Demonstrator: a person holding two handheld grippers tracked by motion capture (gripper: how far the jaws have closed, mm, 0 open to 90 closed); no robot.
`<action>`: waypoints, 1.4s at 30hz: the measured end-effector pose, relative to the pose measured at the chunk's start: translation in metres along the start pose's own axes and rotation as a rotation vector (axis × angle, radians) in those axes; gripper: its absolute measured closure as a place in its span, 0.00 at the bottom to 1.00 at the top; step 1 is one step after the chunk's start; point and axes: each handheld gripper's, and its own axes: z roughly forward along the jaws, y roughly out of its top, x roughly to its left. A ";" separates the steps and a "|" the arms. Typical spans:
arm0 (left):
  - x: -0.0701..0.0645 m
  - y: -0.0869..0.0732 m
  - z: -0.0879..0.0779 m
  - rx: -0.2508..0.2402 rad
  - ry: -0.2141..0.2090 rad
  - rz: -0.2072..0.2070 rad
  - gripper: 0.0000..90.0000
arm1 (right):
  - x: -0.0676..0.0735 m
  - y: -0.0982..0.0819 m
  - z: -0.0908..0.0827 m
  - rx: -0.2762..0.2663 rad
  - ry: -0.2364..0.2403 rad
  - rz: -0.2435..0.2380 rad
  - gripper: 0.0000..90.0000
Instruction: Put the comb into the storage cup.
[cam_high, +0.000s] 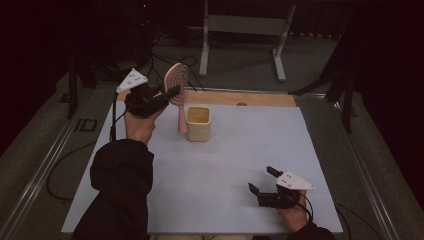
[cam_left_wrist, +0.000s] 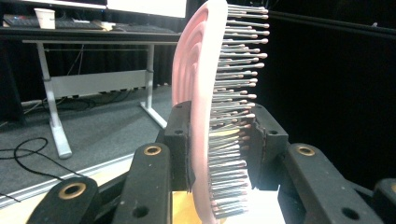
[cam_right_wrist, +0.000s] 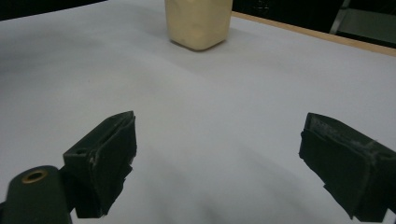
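Trouble could come from the way the pink hairbrush (cam_high: 176, 85) is held. The left hand-held gripper (cam_high: 172, 93) has its two black jaws shut on the head of the brush, one jaw on the smooth back and one on the bristles (cam_left_wrist: 236, 93). Bristles are soft and bendy (they give way when pushed), so the brush could slide or twist between the jaws. The handle (cam_high: 182, 120) hangs down below the left hand-held gripper, and its weight might make the brush swing.

Just beside that handle, on the far side from the person's left hand (cam_high: 139, 122), stands a small yellow cup (cam_high: 198, 123) on the white tabletop (cam_high: 225, 165). The handle tip looks low, next to the cup's wall and not over its open top. If the brush is meant to go into the cup (that is only a guess), a sideways move at this height could bump the cup and tip it or push it along. Lifting first would be safer.

The right hand-held gripper (cam_high: 261, 181) is well apart from the brush, low over the near part of the tabletop. Its jaws stand wide apart with nothing between them, so it cannot steady the cup from there.
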 end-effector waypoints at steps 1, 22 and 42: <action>0.000 0.000 0.000 0.001 0.000 0.001 0.74 | 0.000 0.000 0.000 -0.001 0.000 0.000 0.12; 0.003 0.005 0.009 -0.005 0.022 -0.005 0.74 | 0.000 0.000 0.001 0.000 0.002 0.001 0.12; 0.002 0.004 0.022 -0.014 0.036 -0.011 0.74 | 0.000 0.000 0.001 0.004 0.002 -0.004 0.12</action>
